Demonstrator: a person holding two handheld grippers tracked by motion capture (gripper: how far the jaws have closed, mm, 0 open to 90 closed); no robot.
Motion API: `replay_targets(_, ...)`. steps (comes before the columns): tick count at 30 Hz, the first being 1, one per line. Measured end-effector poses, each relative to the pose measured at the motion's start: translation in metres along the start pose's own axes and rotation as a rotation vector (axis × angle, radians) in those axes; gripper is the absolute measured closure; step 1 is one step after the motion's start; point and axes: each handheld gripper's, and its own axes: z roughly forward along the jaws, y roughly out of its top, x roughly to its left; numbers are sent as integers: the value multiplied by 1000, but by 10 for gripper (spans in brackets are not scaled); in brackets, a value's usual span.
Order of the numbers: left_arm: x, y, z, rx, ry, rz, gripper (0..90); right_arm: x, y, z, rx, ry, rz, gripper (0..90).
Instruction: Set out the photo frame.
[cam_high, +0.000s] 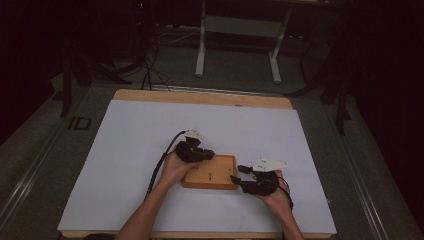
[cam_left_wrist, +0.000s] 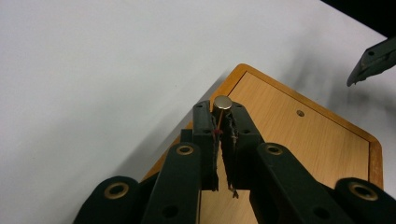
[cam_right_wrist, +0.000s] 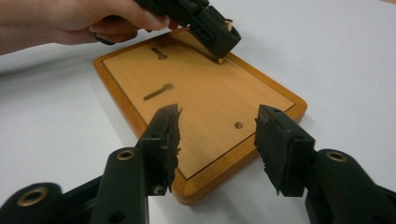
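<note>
Two grippers worked over wooden board (cam_high: 210, 172) near front edge of white table top (cam_high: 125, 150). Left gripper (cam_left_wrist: 219, 122) clamped on brass pin (cam_left_wrist: 222, 102) at board's far left corner. Right gripper (cam_right_wrist: 217, 128) jaws apart, straddling board's near right corner. Surrounding room dark; grey floor, white table frame (cam_high: 237, 37) beyond.

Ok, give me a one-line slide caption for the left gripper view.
Left gripper shut on a small brass peg, poised over a corner of the wooden board on the white table.
</note>
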Motion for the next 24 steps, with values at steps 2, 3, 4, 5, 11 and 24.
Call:
replay_targets(2, 3, 0, 0, -5, -16, -20, 847, 0, 0, 0, -1, 9, -6, 470)
replay_targets(3, 4, 0, 1, -6, -21, -30, 847, 1, 0, 0, -1, 11, -8, 465)
replay_targets(4, 5, 1, 1, -3, -25, -33, 847, 1, 0, -1, 1, 13, -10, 461)
replay_targets(5, 5, 1, 1, 1, -27, -35, 847, 1, 0, -1, 2, 15, -11, 455)
replay_targets(11, 8, 4, 1, 15, -45, -50, 847, 2, -1, -1, 8, 30, -23, 426)
replay_targets(24, 14, 8, 2, 37, -73, -95, 847, 9, -6, 5, 68, 51, -87, 301)
